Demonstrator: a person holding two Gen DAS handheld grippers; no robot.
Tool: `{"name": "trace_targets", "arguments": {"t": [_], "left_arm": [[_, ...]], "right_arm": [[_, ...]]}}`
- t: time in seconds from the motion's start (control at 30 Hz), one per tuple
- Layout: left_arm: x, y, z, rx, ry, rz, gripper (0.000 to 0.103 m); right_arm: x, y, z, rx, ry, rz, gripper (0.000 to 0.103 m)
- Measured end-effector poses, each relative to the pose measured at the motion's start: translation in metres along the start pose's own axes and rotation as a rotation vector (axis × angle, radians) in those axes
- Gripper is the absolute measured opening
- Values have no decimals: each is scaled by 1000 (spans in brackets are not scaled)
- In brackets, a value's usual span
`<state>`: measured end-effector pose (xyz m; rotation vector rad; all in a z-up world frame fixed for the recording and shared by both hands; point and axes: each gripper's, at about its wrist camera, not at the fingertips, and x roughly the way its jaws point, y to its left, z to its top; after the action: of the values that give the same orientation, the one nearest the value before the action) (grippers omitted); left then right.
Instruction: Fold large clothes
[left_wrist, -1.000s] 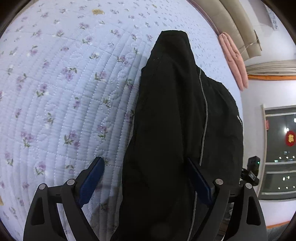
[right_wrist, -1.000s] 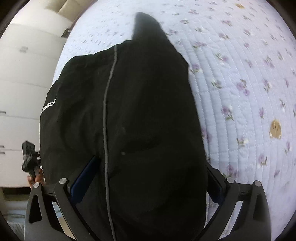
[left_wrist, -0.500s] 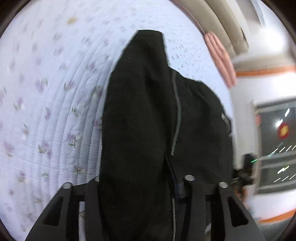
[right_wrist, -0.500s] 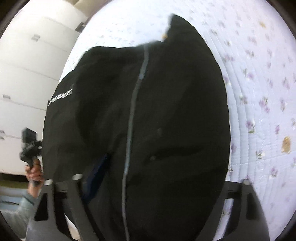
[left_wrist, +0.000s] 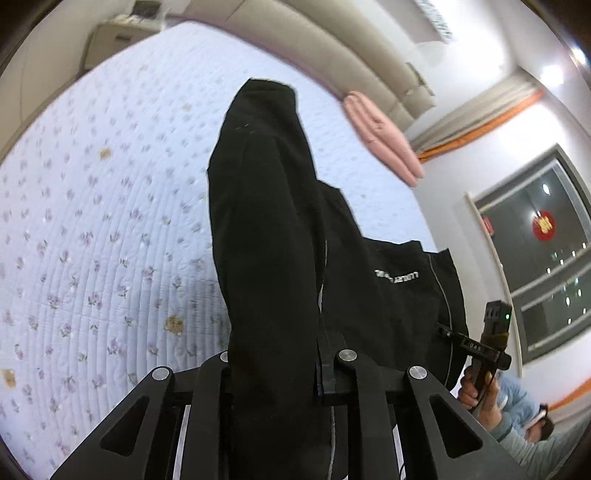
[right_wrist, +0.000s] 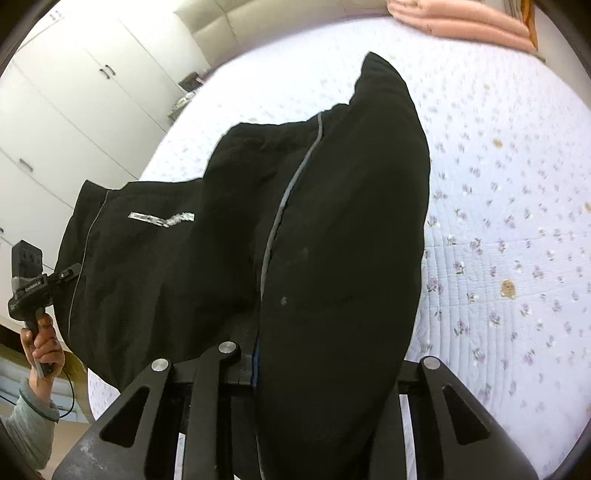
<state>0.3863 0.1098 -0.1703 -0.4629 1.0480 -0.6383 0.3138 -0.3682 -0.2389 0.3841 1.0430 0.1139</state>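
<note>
1. So, both grippers have a bite of the black garment (left_wrist: 266, 229). The left gripper (left_wrist: 280, 373) has its fingers pulled in narrow with a thick bunch of cloth pinched between them. The right gripper (right_wrist: 325, 369) is clamped on another bunch; its right finger is buried under fabric, so I can't see exactly how far it's closed.

2. Where it is: the near end is lifted by both grippers, and the rest drapes away and down onto the floral quilt (left_wrist: 92, 229), far tip resting well up the bed.

3. Handling guess: soft and floppy with zero stiffness; it sags wherever it isn't held. It looks like a thickish track-type fabric with grey piping (right_wrist: 284, 206) and a white logo (right_wrist: 162, 219), so probably some weight and maybe a bit slick.

4. Where to grab: I'd go for edges or hems. The piping seam looks like a good straight reference line. Bunched grips like these hold fine but will leave wrinkles in the fold.

5. Risk: a one-layer pinch could slip, letting the layers slide apart.
</note>
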Motion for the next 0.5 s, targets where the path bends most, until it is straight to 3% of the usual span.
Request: {"name": "trace_targets", "arguments": {"t": [0.13, 0.27, 0.5], "left_arm": [[-43, -10, -8, 43, -29, -22, 20], [-84, -18, -36, 68, -45, -30, 20], [-129, -4, -106, 43, -30, -27, 20]], "right_arm": [[-40, 25, -15, -20, -46, -16, 30], [-71, 52, -45, -41, -63, -38, 30], [-91, 88, -109, -59, 5, -66, 30]]}}
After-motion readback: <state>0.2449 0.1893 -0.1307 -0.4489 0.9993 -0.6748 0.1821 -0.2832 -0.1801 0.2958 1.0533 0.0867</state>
